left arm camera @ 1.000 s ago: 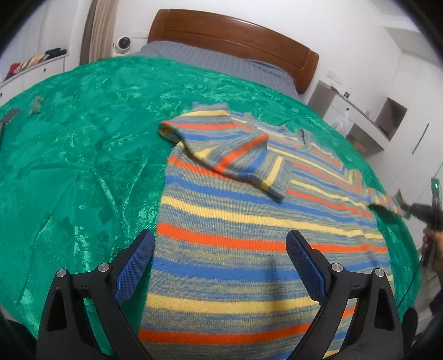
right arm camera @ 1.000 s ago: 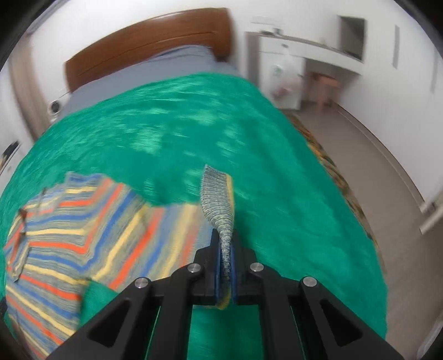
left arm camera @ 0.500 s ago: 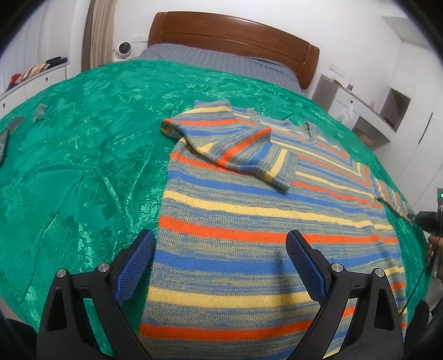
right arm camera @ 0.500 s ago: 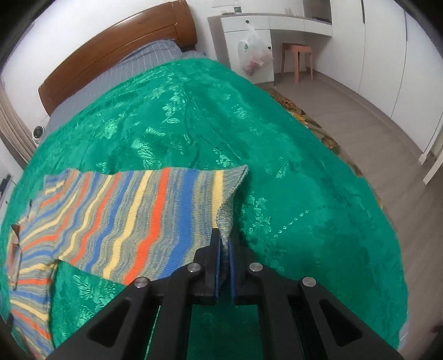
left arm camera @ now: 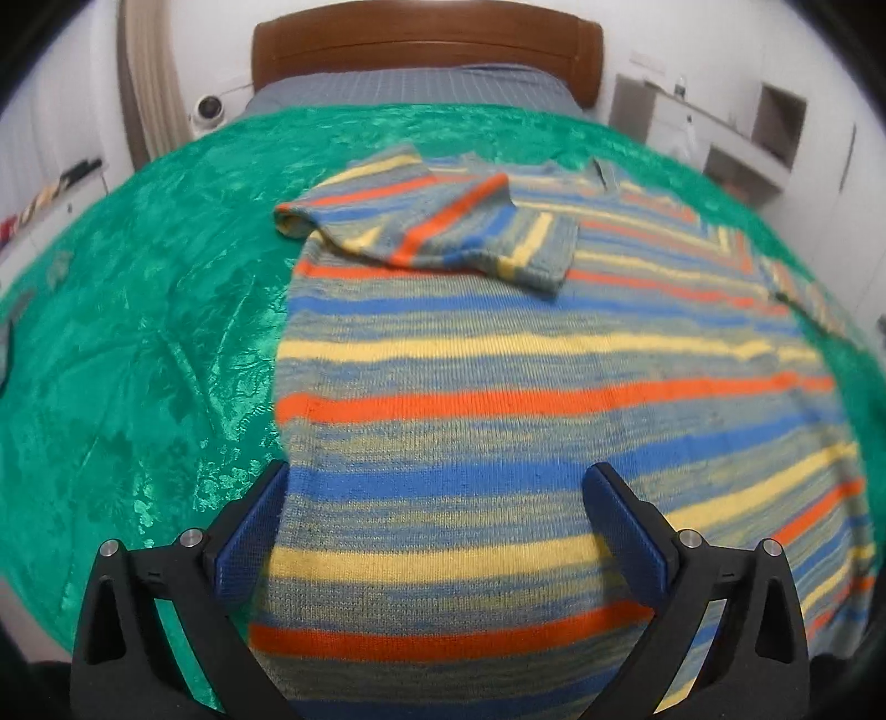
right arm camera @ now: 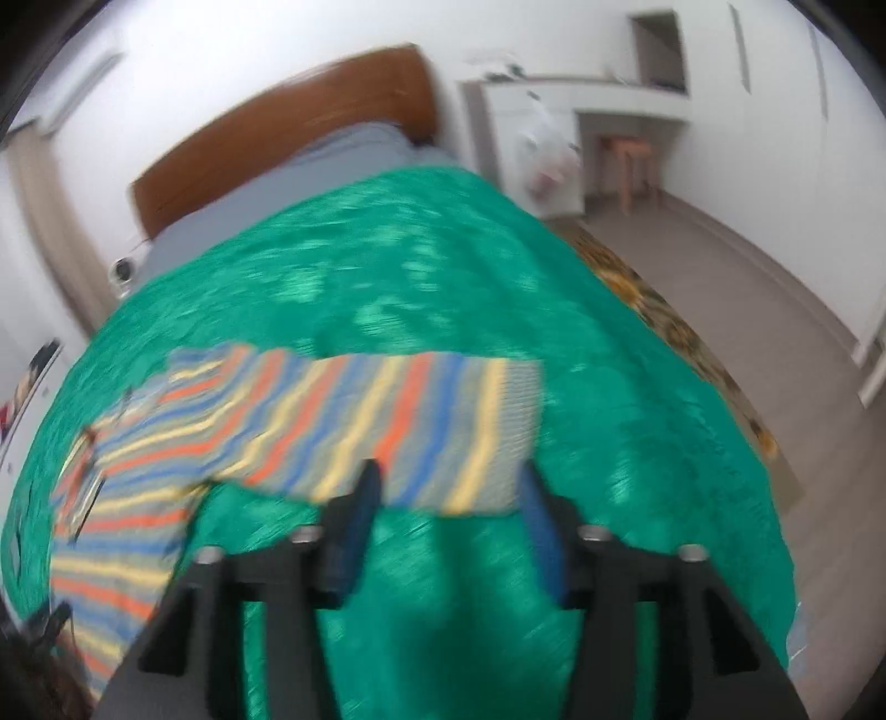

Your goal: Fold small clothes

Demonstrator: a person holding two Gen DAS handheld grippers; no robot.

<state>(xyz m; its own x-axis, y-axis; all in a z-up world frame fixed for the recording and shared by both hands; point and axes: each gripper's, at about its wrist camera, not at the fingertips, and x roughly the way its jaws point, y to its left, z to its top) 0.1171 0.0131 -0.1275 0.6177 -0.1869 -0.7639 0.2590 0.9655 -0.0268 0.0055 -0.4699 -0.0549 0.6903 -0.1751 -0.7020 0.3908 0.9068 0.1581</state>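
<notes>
A green satin bedspread [left arm camera: 138,332] covered the bed, the striped knitted sweater [left arm camera: 526,387] flat on it. Its right sleeve [right arm camera: 387,421] stretched rightward, long axis across, cuff just beyond the wide right gripper [right arm camera: 448,498]; the left gripper [left arm camera: 437,498] hovered wide over the hem

Bedroom, white walls. Bed [left arm camera: 138,310] under a glossy green patterned cover, grey bedding showing at its head. Brown wooden headboard [left arm camera: 426,50] against the wall behind the bed. Beige curtain [left arm camera: 147,99] left of the headboard. White desk unit [right arm camera: 587,105] right of the headboard, wooden stool [right arm camera: 628,160] beneath it. Grey-brown plank floor [right arm camera: 775,310] beside the bed.
</notes>
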